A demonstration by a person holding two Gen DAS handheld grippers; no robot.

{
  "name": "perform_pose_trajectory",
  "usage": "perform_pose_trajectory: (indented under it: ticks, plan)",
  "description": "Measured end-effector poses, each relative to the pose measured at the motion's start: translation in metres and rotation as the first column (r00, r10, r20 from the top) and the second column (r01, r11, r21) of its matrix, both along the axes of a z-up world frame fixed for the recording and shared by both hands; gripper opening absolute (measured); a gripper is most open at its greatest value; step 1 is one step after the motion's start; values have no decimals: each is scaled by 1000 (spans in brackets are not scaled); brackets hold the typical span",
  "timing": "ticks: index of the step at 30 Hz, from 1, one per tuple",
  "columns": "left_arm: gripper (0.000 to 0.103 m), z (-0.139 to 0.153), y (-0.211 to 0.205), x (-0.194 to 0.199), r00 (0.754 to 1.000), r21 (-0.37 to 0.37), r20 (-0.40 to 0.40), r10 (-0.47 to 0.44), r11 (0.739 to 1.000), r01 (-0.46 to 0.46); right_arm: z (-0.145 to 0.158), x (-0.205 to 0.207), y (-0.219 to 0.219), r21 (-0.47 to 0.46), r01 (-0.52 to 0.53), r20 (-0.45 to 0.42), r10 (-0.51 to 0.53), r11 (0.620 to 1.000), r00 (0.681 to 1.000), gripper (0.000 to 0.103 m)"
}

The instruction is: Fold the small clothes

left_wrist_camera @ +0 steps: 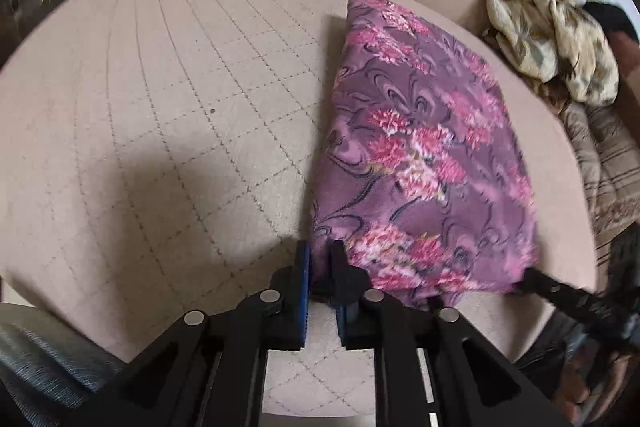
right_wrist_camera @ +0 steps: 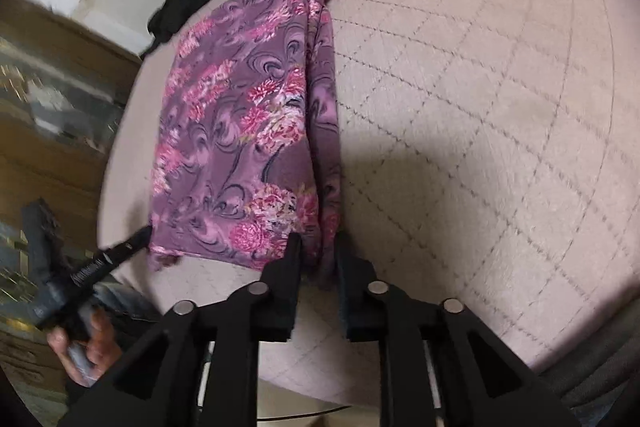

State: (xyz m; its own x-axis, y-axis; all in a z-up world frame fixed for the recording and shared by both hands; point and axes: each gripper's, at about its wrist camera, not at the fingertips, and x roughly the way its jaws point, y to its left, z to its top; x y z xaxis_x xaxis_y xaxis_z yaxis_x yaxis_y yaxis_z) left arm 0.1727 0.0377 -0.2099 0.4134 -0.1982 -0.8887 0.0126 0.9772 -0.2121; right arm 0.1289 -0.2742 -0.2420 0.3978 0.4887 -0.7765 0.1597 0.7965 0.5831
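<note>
I am pinching the purple floral garment (left_wrist_camera: 424,147) with my left gripper (left_wrist_camera: 319,259) and right gripper (right_wrist_camera: 318,251), one near corner each, on the quilted cushion (left_wrist_camera: 160,107).

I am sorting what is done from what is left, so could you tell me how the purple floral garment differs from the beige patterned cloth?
The purple floral garment lies folded flat in a neat long shape; the beige patterned cloth sits crumpled in a heap. The purple floral garment is gripped at its near corners by the left gripper and right gripper; nothing holds the beige patterned cloth. Both rest on the quilted sofa.
</note>
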Motion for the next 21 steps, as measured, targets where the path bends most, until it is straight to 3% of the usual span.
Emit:
perform_pose_trajectory:
  ticks: [2,4,5,7,11,15,21]
  plan:
    - [31,2,-2,-7,1000,57,20,15,998,-16,1,-7,-6,35,28,-7,-28,999,1000,33]
    - [54,2,-6,-17,999,124,42,25,992,-30,6,-17,-9,31,49,-6,-49,998,999,49]
    - [56,3,-8,-25,998,149,53,26,988,-34,9,-22,-8,21,54,-3,-54,998,999,59]
    - [63,3,-12,-37,999,172,49,13,985,-21,12,-37,-4,-29,60,-1,-60,998,998,69]
    - [67,17,-23,-67,996,206,88,-7,979,-11,19,-57,11,-119,51,-28,-54,992,998,69]
    - [80,48,-21,-106,985,181,171,-7,983,-25,42,-78,24,-224,43,-14,-48,974,999,69]
    - [82,94,-21,-149,961,186,277,-8,981,-45,107,-120,48,-333,27,77,-1,942,997,69]
